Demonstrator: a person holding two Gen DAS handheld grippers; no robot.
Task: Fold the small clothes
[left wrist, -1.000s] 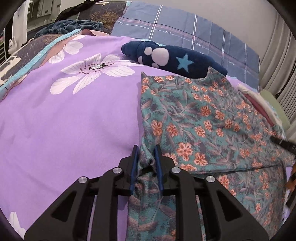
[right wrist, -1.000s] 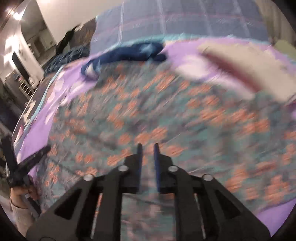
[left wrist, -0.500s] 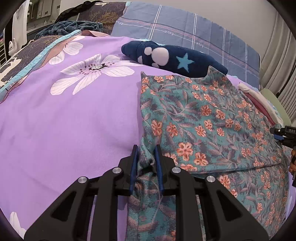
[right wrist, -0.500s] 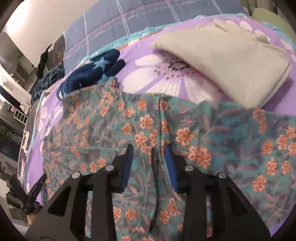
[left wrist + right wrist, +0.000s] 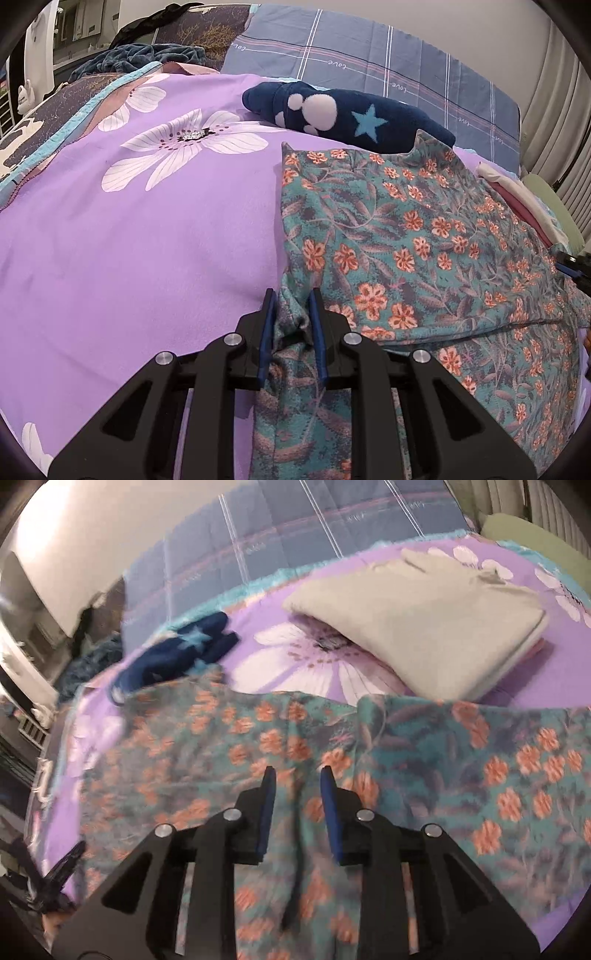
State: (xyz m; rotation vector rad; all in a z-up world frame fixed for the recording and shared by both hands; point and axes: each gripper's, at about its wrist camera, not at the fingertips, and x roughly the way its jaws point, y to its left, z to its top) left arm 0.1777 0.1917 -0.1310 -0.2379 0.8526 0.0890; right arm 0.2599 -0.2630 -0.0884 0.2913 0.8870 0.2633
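Gripping a bunched edge of the floral garment (image 5: 424, 240) on the bed (image 5: 129, 240), the left tool (image 5: 291, 306) is clenched; the right tool (image 5: 297, 782), jaws closing, hangs released above the cloth.

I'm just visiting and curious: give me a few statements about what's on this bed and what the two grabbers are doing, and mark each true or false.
1. The left gripper has its fingers closed on the floral garment. True.
2. The floral garment is plain white. False: it is teal with orange flowers.
3. A navy plush item with a light blue star lies beyond the garment. True.
4. The folded beige cloth lies on top of the floral garment. False: it lies beyond it, on the purple bedspread.
5. The right gripper is over bare bedspread. False: it is over the floral garment, fingers closing.
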